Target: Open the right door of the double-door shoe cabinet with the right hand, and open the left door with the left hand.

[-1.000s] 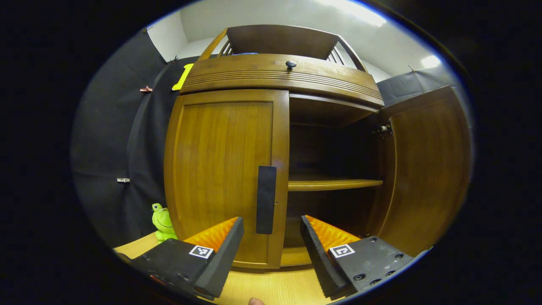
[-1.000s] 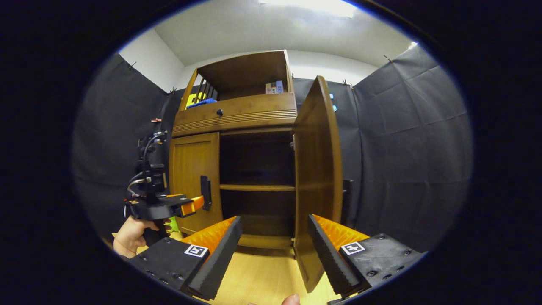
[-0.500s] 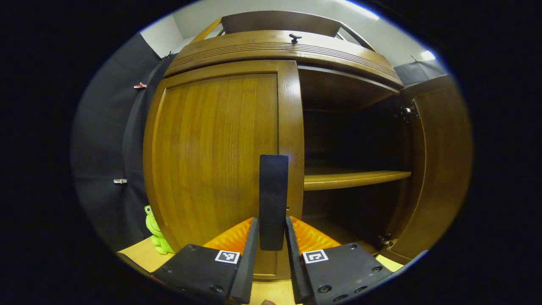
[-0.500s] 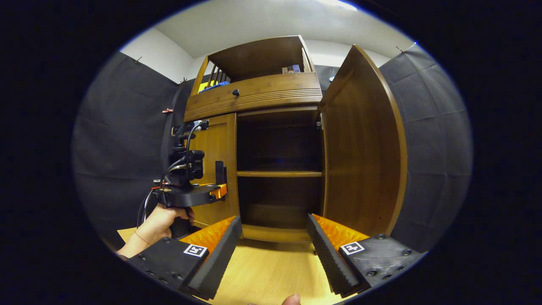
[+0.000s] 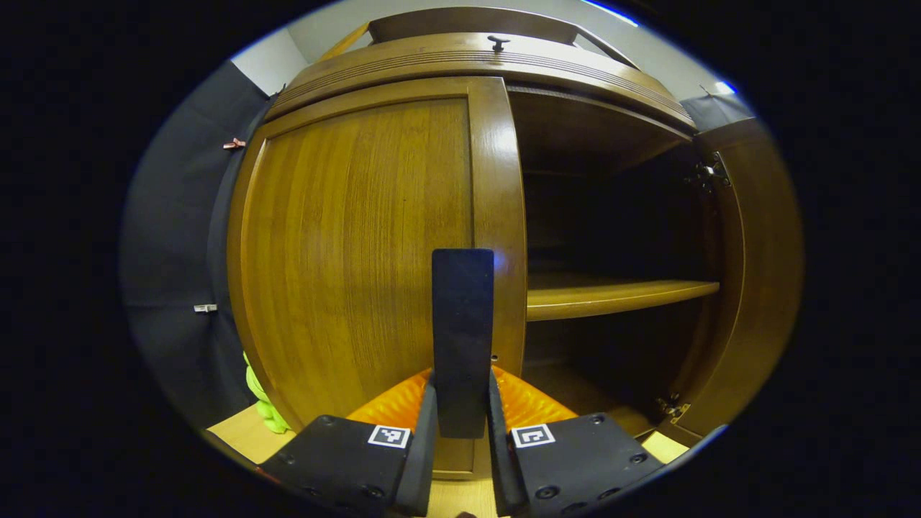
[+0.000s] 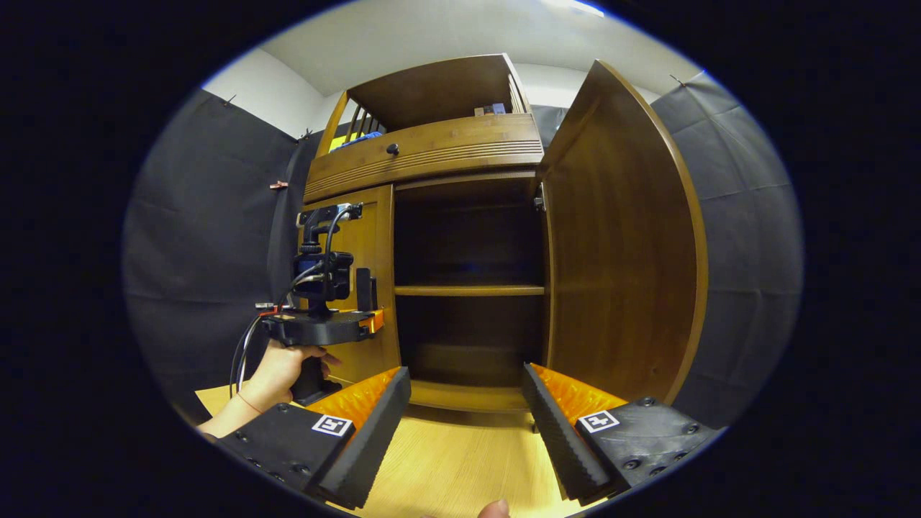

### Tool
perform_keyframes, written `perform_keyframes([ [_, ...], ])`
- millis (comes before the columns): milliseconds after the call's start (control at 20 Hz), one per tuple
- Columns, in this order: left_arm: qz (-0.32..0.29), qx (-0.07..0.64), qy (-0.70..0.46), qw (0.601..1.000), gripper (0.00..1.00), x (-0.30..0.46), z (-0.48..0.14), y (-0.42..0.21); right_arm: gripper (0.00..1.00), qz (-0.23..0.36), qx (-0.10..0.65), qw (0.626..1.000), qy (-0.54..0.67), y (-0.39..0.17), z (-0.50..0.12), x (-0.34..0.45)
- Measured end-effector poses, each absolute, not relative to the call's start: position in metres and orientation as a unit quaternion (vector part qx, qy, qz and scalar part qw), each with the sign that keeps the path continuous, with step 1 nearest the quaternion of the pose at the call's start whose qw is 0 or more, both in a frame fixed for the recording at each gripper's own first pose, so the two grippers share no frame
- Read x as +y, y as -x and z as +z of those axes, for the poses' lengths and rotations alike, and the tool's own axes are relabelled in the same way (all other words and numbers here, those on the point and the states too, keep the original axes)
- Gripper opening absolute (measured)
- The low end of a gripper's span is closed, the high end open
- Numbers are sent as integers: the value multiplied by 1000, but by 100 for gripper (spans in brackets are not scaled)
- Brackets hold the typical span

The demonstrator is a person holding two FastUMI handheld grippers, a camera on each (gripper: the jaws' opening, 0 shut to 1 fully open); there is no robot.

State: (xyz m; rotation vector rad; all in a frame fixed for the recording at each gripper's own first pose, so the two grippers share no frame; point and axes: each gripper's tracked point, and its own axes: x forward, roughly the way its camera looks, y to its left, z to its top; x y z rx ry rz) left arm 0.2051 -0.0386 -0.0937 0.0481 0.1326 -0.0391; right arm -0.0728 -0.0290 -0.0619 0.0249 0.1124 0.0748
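Brown varnished wood with a fine vertical grain makes up the double-door shoe cabinet [image 6: 432, 155], which stands on a pale wooden floor [image 6: 446, 467] against the black cloth wall. In the left gripper view its flat-panelled left door [image 5: 360, 244] sits closed in its frame, and a tall black rectangular handle [image 5: 462, 338] runs upright along that door's right edge. The left gripper [image 5: 460, 403] is clenched on the lower part of this handle, with both black-and-orange fingers [image 5: 424, 439] pressed against its sides. In the right gripper view the same gripper [image 6: 370, 321] shows at the left door, held by a person's hand [image 6: 277, 367]. The right door [image 6: 619, 252] stands swung wide, its inner face turned toward the camera, with metal hinges [image 5: 709, 173] at its top and bottom. Behind it lies a dark interior crossed by one horizontal wooden shelf [image 6: 468, 291]. Above the doors runs a ribbed drawer front with a small dark round knob [image 6: 392, 149]. The right gripper [image 6: 468, 392] hangs released before the open compartment, jaws spread wide and touching nothing. A bright green soft toy [image 5: 259, 403] sits just left of the cabinet's base.
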Motion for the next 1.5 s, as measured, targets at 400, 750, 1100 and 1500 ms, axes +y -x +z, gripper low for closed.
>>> perform_keyframes([
  [400,-9,82,-8,997,28,-30,-90,-175,98,32,58,998,-6,73,-62,-30],
  [750,-10,78,-2,997,26,-6,-84,-117,98,20,62,998,-1,75,-64,-31],
  [1100,0,70,3,998,27,32,-79,-64,98,22,64,998,8,83,-70,-25],
  [1500,33,63,2,997,21,80,-74,-24,98,18,64,998,11,89,-73,-17],
])
